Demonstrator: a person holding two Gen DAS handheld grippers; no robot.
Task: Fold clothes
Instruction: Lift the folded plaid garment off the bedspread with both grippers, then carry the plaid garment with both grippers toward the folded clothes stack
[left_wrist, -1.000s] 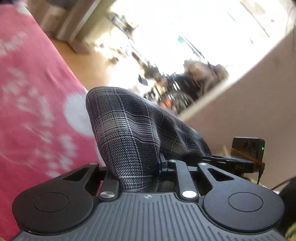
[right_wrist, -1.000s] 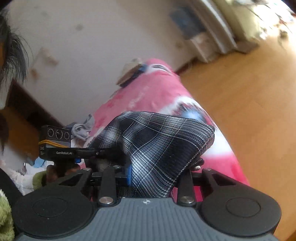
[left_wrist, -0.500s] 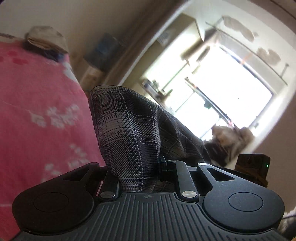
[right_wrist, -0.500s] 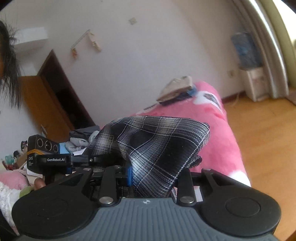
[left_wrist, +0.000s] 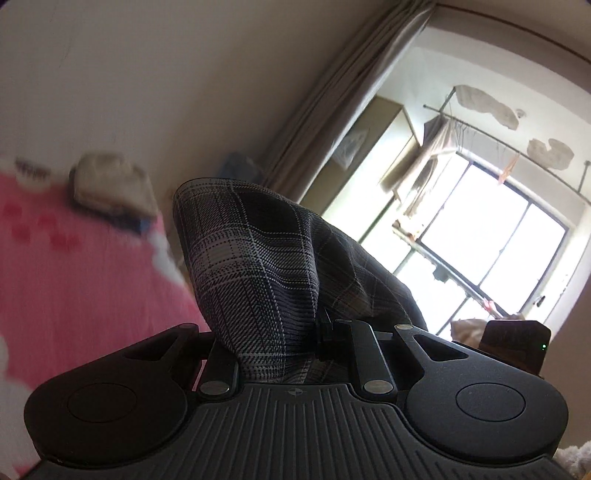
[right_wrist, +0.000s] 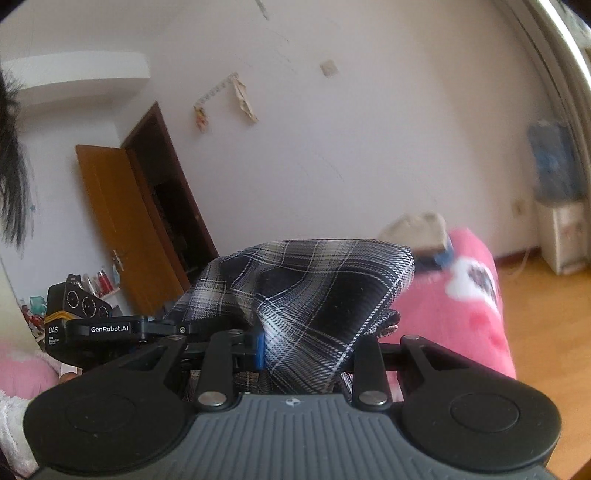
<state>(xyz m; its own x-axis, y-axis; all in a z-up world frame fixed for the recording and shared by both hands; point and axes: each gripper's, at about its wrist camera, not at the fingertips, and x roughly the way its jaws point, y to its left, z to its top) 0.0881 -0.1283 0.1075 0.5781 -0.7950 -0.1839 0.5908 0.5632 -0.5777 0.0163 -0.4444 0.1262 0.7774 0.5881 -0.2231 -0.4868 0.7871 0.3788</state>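
Observation:
A dark plaid garment (left_wrist: 258, 273) is bunched between the jaws of my left gripper (left_wrist: 291, 339), which is shut on it; the cloth stands up in a fold and hides the fingertips. My right gripper (right_wrist: 306, 350) is shut on another part of the same plaid garment (right_wrist: 321, 295), whose corner sticks out to the right. In the right wrist view the left gripper (right_wrist: 110, 328) shows at the left, close by. Both grippers point nearly level, above the pink bedspread (right_wrist: 454, 325).
The pink bedspread (left_wrist: 74, 280) carries a folded beige pile (left_wrist: 110, 188) at its far end. A curtain (left_wrist: 332, 110) and a bright window (left_wrist: 498, 236) lie to the right. An open brown door (right_wrist: 122, 229) and a wooden floor (right_wrist: 546, 332) appear in the right wrist view.
Both grippers have risen and tilted up from looking down at the bed and floor to nearly level, carrying the plaid garment with them. The grip on the cloth has stayed the same.

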